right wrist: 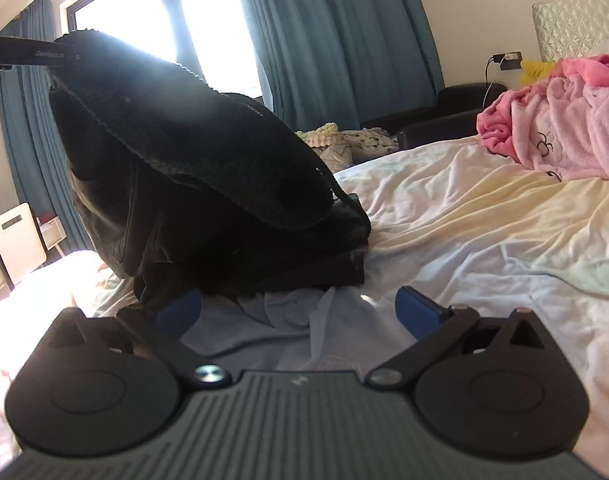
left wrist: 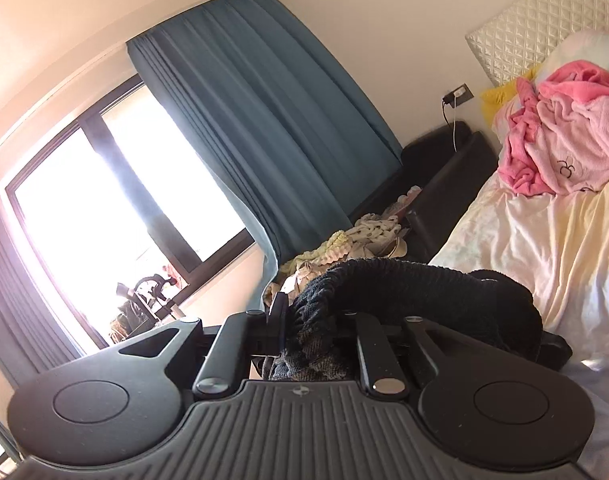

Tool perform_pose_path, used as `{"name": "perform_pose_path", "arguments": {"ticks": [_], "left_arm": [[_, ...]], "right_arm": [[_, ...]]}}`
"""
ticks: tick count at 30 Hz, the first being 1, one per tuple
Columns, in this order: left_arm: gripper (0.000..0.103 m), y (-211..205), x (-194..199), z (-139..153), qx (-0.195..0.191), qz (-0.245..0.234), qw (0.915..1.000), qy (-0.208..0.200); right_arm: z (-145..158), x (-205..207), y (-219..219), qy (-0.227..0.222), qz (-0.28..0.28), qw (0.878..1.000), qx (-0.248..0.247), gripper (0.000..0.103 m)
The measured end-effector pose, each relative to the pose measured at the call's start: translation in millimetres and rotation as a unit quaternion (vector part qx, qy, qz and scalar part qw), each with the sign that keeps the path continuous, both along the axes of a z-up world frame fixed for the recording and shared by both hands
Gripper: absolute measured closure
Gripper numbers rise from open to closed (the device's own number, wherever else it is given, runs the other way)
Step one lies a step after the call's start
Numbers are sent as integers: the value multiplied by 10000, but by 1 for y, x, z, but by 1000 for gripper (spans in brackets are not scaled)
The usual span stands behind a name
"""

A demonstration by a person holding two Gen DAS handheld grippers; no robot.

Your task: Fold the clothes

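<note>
A black knitted garment hangs in a heap, its lower part resting on the bed. My left gripper is shut on its ribbed edge and holds it up; that gripper also shows at the top left of the right wrist view. My right gripper is open, low over the bed just in front of the black garment, with a light blue garment lying between its blue fingertips.
A pink fleece pile lies at the head of the bed by a quilted headboard. More clothes lie on a dark sofa beyond the bed. Blue curtains and a bright window stand behind.
</note>
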State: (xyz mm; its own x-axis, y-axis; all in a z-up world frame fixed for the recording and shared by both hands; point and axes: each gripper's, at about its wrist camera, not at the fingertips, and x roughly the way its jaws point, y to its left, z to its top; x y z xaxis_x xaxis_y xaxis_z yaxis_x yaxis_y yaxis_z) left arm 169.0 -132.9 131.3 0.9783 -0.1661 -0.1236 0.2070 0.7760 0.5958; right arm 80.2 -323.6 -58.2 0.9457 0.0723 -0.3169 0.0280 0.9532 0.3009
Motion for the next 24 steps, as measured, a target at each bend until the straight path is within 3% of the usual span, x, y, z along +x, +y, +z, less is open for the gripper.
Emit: {"name": "perform_pose_path", "arguments": {"ticks": [4,7,10,14,16,19,24], "left_arm": [[87,60,-59,13,-683,298,9971,160],[87,113,-93,-1,-1320,734,9876,425],[87,162,-119,-28,-1853,1266,9718,730],[87,210,-135,-71,-2426,1906,9440,1174],[87,229,-141,-85,-2608,2046,9347,1280],[86,247,-149,-93,-2620,2052,9322,1420],[82,256,-151,-98,-2479,1932,9368,1534]], "right_arm": [[15,-23,11,-228,221,9995,19,0],[20,-35,27,-288,642,9974,-149,0],[17,-39,53,-226,1271,9909,-377,0],[-4,-44,109,141,1835,9790,-876,0],[-17,-51,142,265,2275,9655,-1239,0],[-31,-53,166,428,2560,9515,-1649,0],[-32,-43,165,241,2338,9605,-1490,4]]}}
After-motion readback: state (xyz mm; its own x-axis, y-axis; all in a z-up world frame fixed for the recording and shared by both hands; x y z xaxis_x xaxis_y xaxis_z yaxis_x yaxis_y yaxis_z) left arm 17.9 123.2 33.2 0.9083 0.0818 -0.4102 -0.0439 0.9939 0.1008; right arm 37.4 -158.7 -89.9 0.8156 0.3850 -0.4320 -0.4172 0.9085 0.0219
